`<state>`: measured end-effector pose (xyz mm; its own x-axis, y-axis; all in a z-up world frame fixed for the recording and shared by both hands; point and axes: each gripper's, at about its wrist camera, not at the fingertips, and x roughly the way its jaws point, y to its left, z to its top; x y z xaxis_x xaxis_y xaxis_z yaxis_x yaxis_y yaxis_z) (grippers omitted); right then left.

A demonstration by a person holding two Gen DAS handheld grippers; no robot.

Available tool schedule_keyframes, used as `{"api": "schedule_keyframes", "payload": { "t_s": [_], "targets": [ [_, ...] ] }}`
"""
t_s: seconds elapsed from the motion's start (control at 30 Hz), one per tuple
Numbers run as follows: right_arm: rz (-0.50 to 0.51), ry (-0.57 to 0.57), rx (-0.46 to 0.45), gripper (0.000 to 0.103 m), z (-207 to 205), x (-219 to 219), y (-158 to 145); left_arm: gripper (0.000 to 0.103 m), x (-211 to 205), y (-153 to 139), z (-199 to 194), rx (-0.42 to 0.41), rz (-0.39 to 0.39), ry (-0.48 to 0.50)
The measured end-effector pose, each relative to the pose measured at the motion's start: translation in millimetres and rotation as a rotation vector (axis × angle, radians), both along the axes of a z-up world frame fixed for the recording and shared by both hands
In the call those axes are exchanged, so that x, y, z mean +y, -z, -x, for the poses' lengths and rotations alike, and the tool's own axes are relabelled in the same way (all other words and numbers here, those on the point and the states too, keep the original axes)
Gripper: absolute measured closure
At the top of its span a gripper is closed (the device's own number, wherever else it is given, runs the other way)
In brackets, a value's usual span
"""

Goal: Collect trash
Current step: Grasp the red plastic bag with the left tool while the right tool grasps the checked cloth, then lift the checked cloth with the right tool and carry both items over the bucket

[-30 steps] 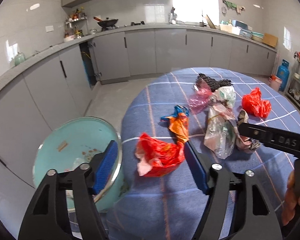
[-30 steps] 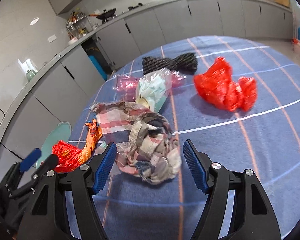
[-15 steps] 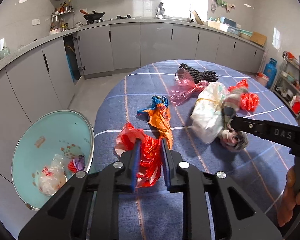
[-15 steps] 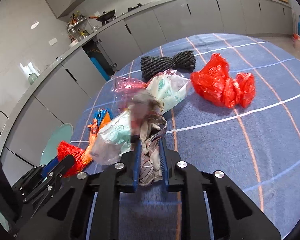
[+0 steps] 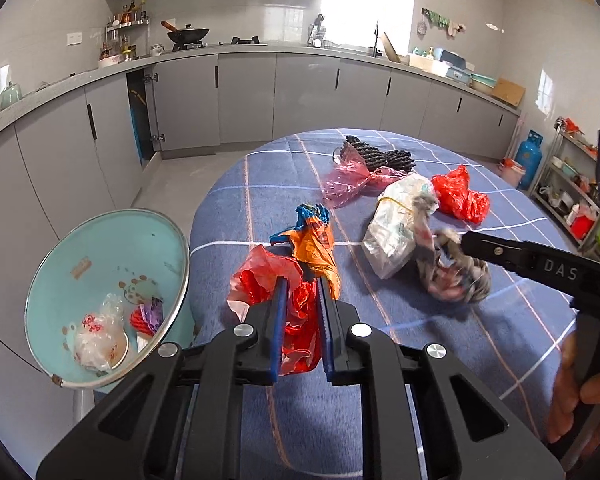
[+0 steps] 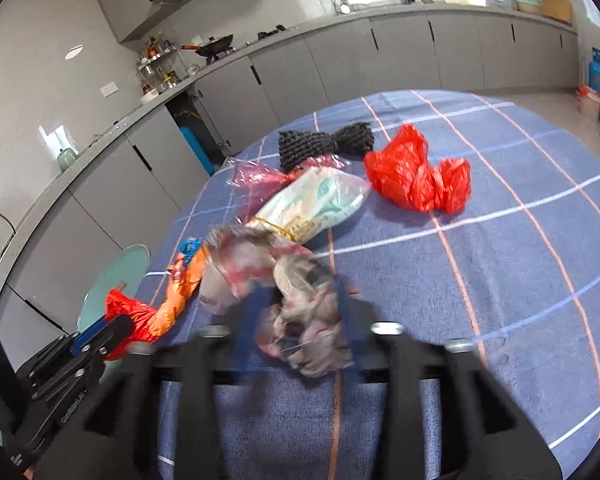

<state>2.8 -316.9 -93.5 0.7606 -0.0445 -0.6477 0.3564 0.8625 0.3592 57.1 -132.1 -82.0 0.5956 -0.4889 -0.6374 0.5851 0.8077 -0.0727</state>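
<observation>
My left gripper (image 5: 302,286) is shut on a crumpled red plastic bag (image 5: 268,280), held just above the blue checked tablecloth (image 5: 380,360) near its left edge. It also shows in the right wrist view (image 6: 130,314). My right gripper (image 6: 298,296) is blurred, its jaws a hand's width apart around a plaid cloth bundle (image 6: 300,312), seen also in the left wrist view (image 5: 452,276). An open turquoise trash bin (image 5: 112,276) with some waste inside stands left of the table.
On the cloth lie an orange and blue wrapper (image 5: 314,236), a white plastic bag (image 5: 396,224), a pink bag (image 5: 350,178), a second red bag (image 5: 458,194) and a black knitted piece (image 5: 380,154). Grey kitchen cabinets (image 5: 240,100) run behind.
Both grippers closed on their items a second ago. The left has lifted the red bag slightly. The right jaws have since spread from the cloth bundle, which looks blurred with motion.
</observation>
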Motion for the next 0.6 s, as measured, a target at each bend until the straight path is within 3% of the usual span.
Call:
{"api": "schedule_keyframes", "payload": {
  "t_s": [0.1, 0.27, 0.33, 0.4, 0.6],
  "targets": [
    [0.010, -0.008, 0.024, 0.045, -5, 2, 6, 0.088, 2, 4, 0, 0.003, -0.008, 0.000],
    [0.060, -0.012, 0.087, 0.045, -21, 6, 15, 0.088, 3, 9, -3, 0.014, -0.010, -0.003],
    [0.116, -0.015, 0.126, 0.052, -25, 10, 16, 0.088, 3, 10, -2, 0.017, -0.006, -0.003],
    [0.142, -0.015, 0.151, 0.075, -26, 10, 18, 0.088, 4, 8, 0, 0.010, -0.004, 0.000],
    [0.142, -0.009, 0.149, 0.086, -14, 8, 15, 0.088, 11, -6, 7, -0.019, 0.012, -0.002]
  ]
}}
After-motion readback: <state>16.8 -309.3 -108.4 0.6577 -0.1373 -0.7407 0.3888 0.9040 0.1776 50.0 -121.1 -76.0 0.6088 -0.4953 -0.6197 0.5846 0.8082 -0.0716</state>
